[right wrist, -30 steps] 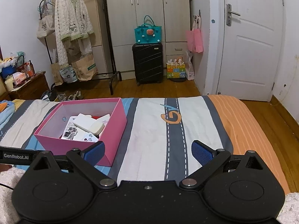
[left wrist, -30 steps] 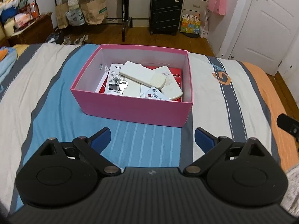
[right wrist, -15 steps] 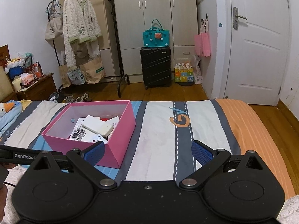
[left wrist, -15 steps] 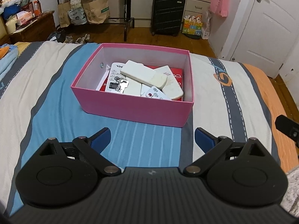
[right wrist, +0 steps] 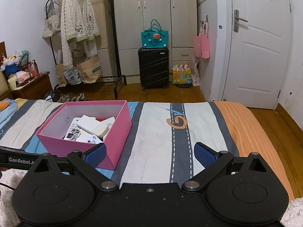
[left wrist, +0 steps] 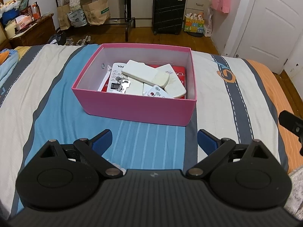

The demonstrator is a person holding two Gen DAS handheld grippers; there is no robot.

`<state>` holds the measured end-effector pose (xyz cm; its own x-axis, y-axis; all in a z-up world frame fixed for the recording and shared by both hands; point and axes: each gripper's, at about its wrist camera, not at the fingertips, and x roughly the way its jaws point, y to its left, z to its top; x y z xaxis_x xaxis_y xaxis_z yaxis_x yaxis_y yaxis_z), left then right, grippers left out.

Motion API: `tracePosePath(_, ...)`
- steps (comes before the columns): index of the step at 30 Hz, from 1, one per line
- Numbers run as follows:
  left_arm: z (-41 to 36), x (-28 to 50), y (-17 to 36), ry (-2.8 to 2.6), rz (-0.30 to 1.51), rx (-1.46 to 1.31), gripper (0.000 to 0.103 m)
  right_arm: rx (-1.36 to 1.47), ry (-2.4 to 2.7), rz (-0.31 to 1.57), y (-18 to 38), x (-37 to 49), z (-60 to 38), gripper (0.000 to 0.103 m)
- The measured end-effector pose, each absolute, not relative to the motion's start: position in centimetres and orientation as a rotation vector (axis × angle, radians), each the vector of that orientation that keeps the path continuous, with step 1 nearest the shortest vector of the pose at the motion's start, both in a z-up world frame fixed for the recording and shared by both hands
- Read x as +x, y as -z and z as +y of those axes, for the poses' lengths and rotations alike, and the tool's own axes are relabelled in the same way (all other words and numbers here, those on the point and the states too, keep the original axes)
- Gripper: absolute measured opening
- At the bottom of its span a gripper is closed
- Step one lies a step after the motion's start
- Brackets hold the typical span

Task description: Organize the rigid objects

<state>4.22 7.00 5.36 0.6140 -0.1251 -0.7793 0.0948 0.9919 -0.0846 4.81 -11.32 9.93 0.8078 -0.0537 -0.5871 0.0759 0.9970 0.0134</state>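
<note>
Left wrist view is looking down the left gripper, whose blue-padded fingers are standing spread wide with nothing between them, hanging over the blue striped band of the striped bed cover near the bed's near edge. Just ahead, an open pink rectangular cardboard box is sitting on the cover toward the bed's foot edge, straddling the blue band and the dark grey stripe beside it. Inside it, a pile of white plastic remote controls is lying on a red flat item: a long white remote marked TCL is lying along the box's left side, a plain white slab-shaped remote is resting slantwise on top, a small white remote with round buttons is leaning against the near wall, and a bunch of silver keys is lying on the TCL remote. At the right edge of this view, a black part of the other tool is poking in above the orange stripe. In the right wrist view, the right gripper is likewise holding its blue pads wide apart and empty, hanging over the white and grey bands of the cover, with the pink box just ahead of its left finger. Beyond the bed's foot, a black hard-shell suitcase is standing on the wooden floor.
</note>
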Motion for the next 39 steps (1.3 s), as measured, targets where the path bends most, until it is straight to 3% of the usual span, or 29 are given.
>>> tracePosePath(14, 6.1, 4.1, -5.7, 0.088, 0.892, 0.086, 0.097, 0.051, 0.072, 0.610, -10.1, 4.4, -11.0, 0.100)
tracePosePath(39, 6.7, 4.0, -5.8, 0.095, 0.911, 0.023, 0.097, 0.037, 0.101, 0.645, -10.0, 4.8, -11.2, 0.100)
